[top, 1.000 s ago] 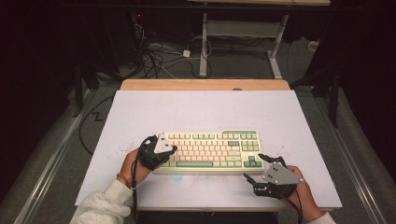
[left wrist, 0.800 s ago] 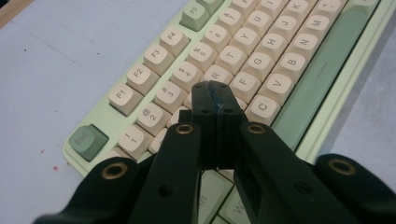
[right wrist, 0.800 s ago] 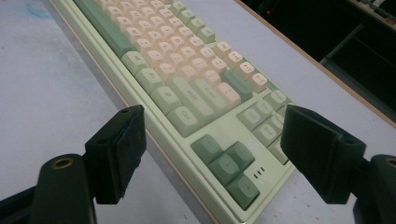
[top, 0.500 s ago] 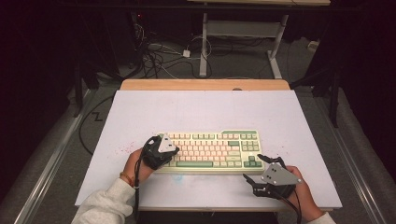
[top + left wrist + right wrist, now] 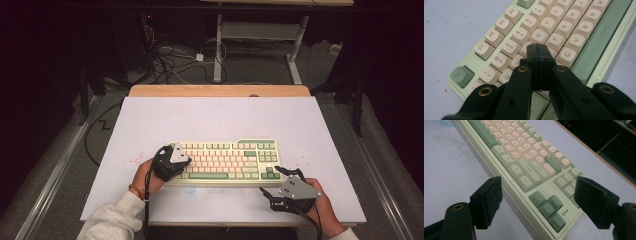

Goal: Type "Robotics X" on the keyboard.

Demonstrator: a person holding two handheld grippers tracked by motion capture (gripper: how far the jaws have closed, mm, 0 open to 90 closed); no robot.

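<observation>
A cream and green keyboard (image 5: 225, 157) lies on the white table top (image 5: 210, 117), near the front edge. My left gripper (image 5: 184, 162) is shut with nothing between its jaws, its tip over the keyboard's left end. In the left gripper view the closed tip (image 5: 539, 51) rests over the keys between E, F and C (image 5: 567, 53); I cannot tell whether it presses one. My right gripper (image 5: 272, 181) stands open on the table just in front of the keyboard's right front corner. Between its pads (image 5: 491, 195) I see the arrow keys (image 5: 547, 206).
A wooden strip (image 5: 220, 90) runs along the table's back edge. Behind it are cables (image 5: 170, 57) on the floor and a white desk frame (image 5: 260, 35). Small red specks (image 5: 135, 161) mark the board left of the keyboard. Bare board lies behind the keyboard.
My left gripper has edged slightly right over the keyboard's left end. The right gripper has stayed still.
</observation>
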